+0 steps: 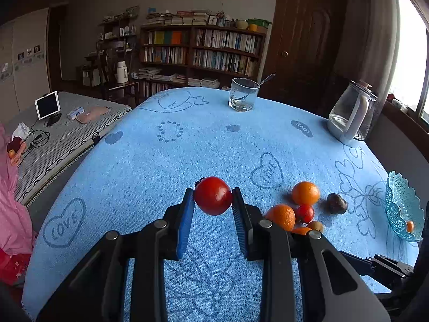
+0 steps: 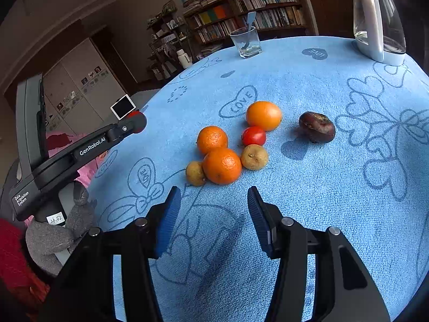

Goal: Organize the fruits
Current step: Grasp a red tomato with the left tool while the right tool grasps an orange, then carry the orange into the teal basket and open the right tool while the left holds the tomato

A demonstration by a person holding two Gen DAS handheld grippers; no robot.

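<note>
You are holding a red tomato (image 1: 213,195) in the left gripper (image 1: 213,201), blue pads pressing on both its sides, clear above the blue tablecloth (image 1: 150,161). You are aiming it, I judge, at the turquoise basket (image 1: 399,204) lying at the right edge of the left wrist view, with one small orange fruit already inside. Keep the squeeze light, since tomato skin is probably bruising easily, and pass above the remaining pile instead of through it.

The right gripper (image 2: 213,201) is hanging empty, jaws partly open with only cloth between them. The nearest orange (image 2: 222,165) is sitting just ahead of its fingertips, apart from them, touching a second orange (image 2: 212,139) and a brownish fruit (image 2: 195,173). A dark fruit (image 2: 317,126) is lying well to the right.
</note>
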